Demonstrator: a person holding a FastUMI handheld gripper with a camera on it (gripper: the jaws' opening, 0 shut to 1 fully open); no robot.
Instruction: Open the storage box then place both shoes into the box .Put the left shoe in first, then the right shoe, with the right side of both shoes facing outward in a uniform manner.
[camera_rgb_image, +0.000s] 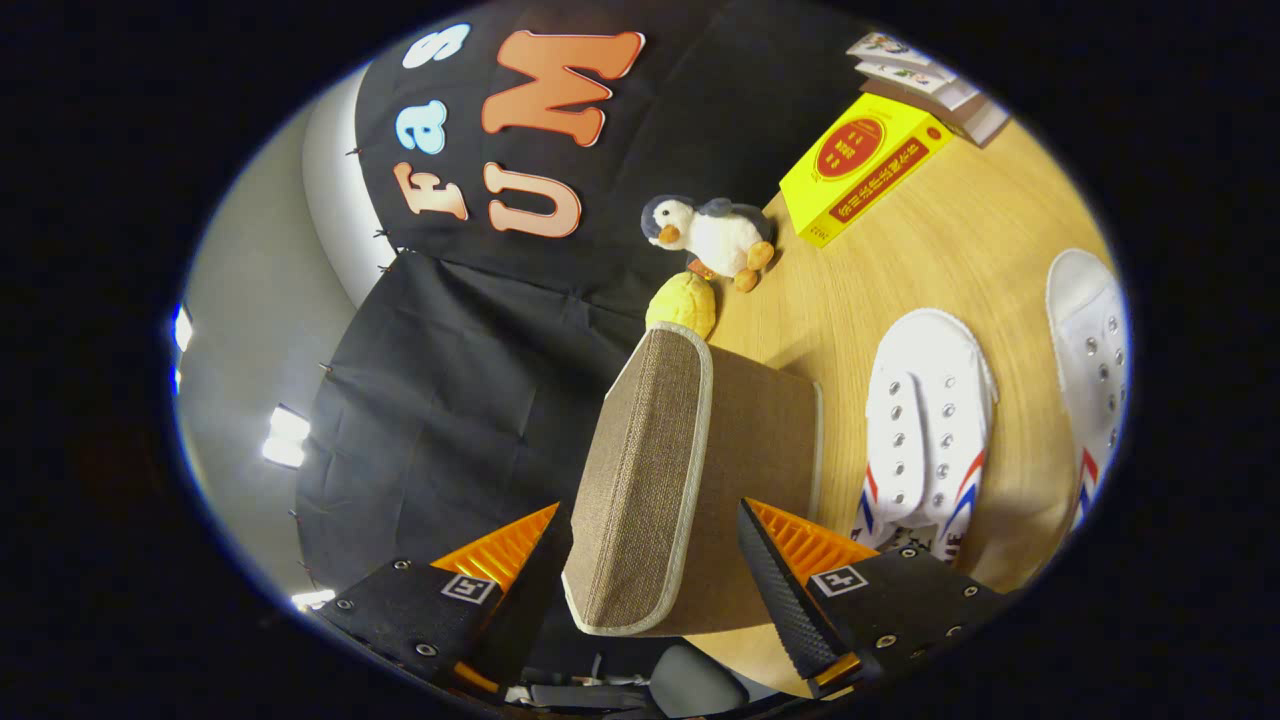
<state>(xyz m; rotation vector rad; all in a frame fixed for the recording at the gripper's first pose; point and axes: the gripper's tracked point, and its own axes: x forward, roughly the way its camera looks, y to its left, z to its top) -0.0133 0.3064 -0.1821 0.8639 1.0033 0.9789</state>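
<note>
Gripper: jaws wide, straddling the box lid; contact unclear.
Shoes: two, beside the fingers.
Toys: penguin, yellow ball, beyond.

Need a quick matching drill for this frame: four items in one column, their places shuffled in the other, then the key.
Items
1. box lid
2. toy penguin
3. yellow carton
4. nearer white shoe

Places
A. on the table next to the brown box, toe pointing away from the gripper
B. between the gripper fingers, which stand apart on either side of it
C. at the far side of the table, by a stack of books
D. against the black cloth, just beyond a yellow ball

Pairs: 1-B, 2-D, 3-C, 4-A
</note>
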